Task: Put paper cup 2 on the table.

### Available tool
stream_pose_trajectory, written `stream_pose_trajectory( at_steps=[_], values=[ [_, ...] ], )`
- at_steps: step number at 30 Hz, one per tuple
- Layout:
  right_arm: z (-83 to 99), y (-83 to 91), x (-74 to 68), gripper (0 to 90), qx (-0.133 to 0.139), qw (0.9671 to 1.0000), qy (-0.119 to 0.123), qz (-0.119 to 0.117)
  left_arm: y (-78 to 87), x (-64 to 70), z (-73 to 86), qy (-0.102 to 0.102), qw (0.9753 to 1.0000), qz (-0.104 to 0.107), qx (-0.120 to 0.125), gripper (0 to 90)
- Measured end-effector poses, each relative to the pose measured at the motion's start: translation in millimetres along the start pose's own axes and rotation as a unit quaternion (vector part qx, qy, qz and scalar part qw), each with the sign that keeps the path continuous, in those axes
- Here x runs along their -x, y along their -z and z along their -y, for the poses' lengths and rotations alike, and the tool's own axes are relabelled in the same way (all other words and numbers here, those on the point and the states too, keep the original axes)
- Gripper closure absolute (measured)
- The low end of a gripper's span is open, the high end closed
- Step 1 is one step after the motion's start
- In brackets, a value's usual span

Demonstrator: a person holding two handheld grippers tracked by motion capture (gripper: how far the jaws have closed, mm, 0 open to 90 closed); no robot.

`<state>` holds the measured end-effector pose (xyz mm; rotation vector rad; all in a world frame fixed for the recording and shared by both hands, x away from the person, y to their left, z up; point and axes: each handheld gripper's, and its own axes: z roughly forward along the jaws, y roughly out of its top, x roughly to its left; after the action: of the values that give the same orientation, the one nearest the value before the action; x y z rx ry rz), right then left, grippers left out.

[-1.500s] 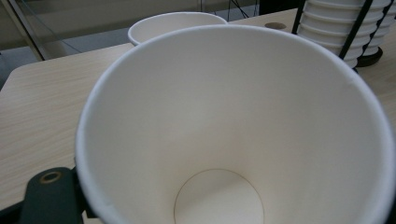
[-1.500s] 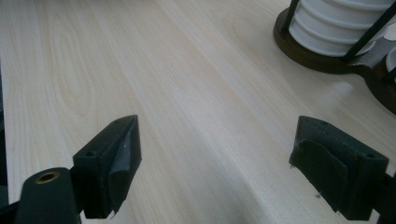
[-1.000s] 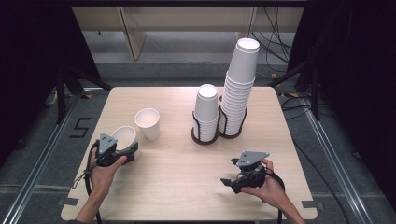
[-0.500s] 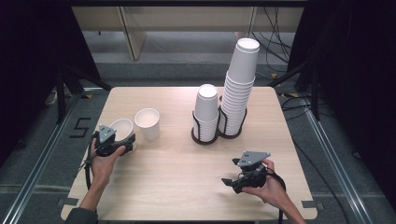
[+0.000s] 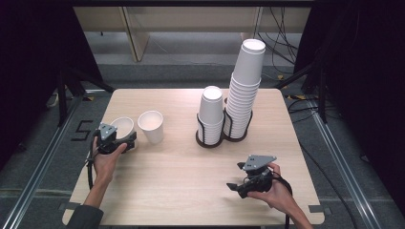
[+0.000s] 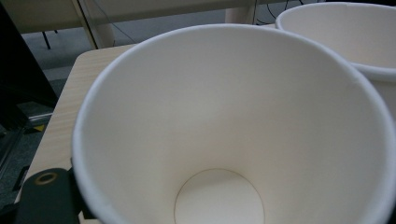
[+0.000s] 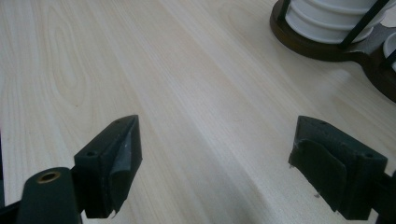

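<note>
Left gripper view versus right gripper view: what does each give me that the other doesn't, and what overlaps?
The left gripper view looks down into the held cup, bare inside, with a second cup's rim beside it and floor past the table edge. The right gripper view has the right gripper with its jaws wide apart over bare wood, plus the dark cup rack holding stacked cups. Both show the light wooden table.

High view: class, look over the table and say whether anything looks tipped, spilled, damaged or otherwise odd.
Nothing stands out. The two cup stacks sit upright in the holder, the loose cup stands upright, and the left gripper is at another cup. No spill shows.
</note>
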<state>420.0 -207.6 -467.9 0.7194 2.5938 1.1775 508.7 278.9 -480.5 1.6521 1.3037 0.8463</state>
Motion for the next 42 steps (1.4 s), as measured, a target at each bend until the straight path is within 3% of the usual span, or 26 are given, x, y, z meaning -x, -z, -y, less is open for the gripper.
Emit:
stream_pose_trajectory(
  at_steps=[3, 10, 14, 18, 25, 27, 35, 42],
  values=[
    [0.3, -0.3, -1.0, 17.2, -0.002, 1.0000, -0.002, -0.003, -2.9, -1.6, 1.5, 0.007, 1.0000, 0.004, -0.005, 14.9],
    [0.4, -0.4, -1.4, 17.4, -0.004, 1.0000, 0.000, -0.005, -7.2, -0.8, 5.4, -0.002, 0.9997, 0.022, 0.005, 13.3],
    [0.8, -0.3, -2.4, 17.5, -0.006, 1.0000, -0.002, -0.007, -8.9, 3.6, 6.2, -0.020, 0.9994, 0.029, 0.001, 13.0],
    [0.8, 0.1, -2.0, 17.6, -0.002, 1.0000, 0.007, -0.003, -8.8, 3.8, 6.9, -0.014, 0.9992, 0.038, 0.003, 13.3],
    [1.6, 1.1, -4.7, 17.6, -0.007, 0.9999, -0.007, -0.008, -6.7, -0.7, 14.8, -0.017, 0.9989, 0.041, -0.014, 14.3],
    [1.5, 0.7, -3.1, 17.6, -0.004, 0.9999, 0.005, -0.008, -5.2, -2.6, 16.5, -0.018, 0.9988, 0.042, -0.019, 14.3],
    [2.3, 1.4, -3.0, 17.7, -0.004, 0.9999, 0.006, -0.008, 1.8, -3.2, 20.3, -0.021, 0.9972, 0.055, -0.046, 14.4],
    [3.2, 2.3, -3.3, 17.7, -0.006, 0.9999, 0.005, -0.009, 12.1, -1.8, 23.7, -0.025, 0.9963, 0.048, -0.066, 14.5]
  ],
)
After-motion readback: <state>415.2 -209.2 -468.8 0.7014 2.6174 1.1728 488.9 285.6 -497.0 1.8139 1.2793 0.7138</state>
